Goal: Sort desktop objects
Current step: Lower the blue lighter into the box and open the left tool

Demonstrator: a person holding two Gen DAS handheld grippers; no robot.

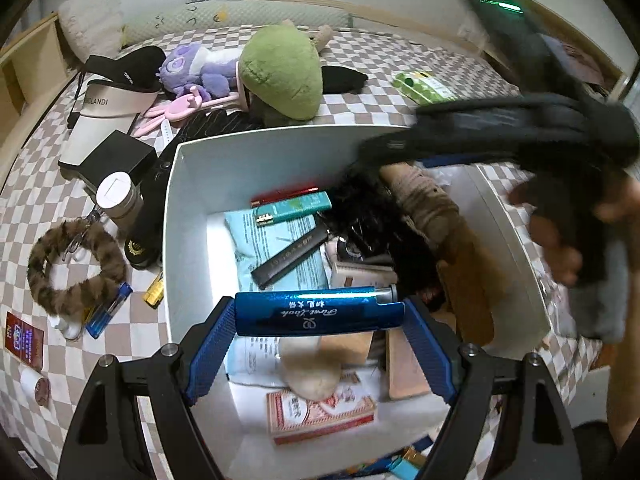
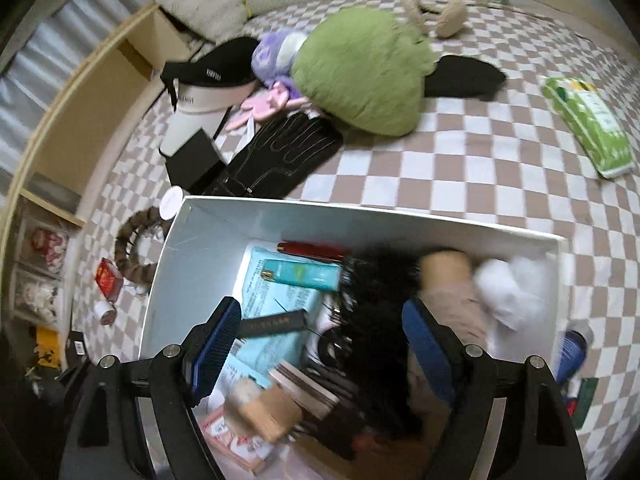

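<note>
My left gripper (image 1: pixel 319 314) is shut on a blue metallic tube (image 1: pixel 316 312) with white lettering, held crosswise above the white box (image 1: pixel 180 200). Inside the box lie a teal packet (image 1: pixel 294 207), a red pen (image 1: pixel 284 196), a dark flat stick (image 1: pixel 290 256), a black fuzzy thing (image 1: pixel 368 216) and a red patterned card box (image 1: pixel 320 412). My right gripper (image 2: pixel 320 344) hangs open over the same white box (image 2: pixel 168 260), nothing between its blue pads (image 2: pixel 214 344). In the left wrist view, the right gripper's body (image 1: pixel 520 128) and a hand (image 1: pixel 560 248) cross blurred above the box's right side.
The box sits on a checkered bedspread (image 2: pixel 460 168). Around it lie a green plush (image 1: pixel 280 68), a purple plush (image 1: pixel 196 68), black gloves (image 2: pixel 276 156), a furry brown ring (image 1: pixel 68 264), a blue lighter (image 1: pixel 108 312), a grey cylinder (image 1: pixel 120 196) and a green tissue pack (image 2: pixel 588 124).
</note>
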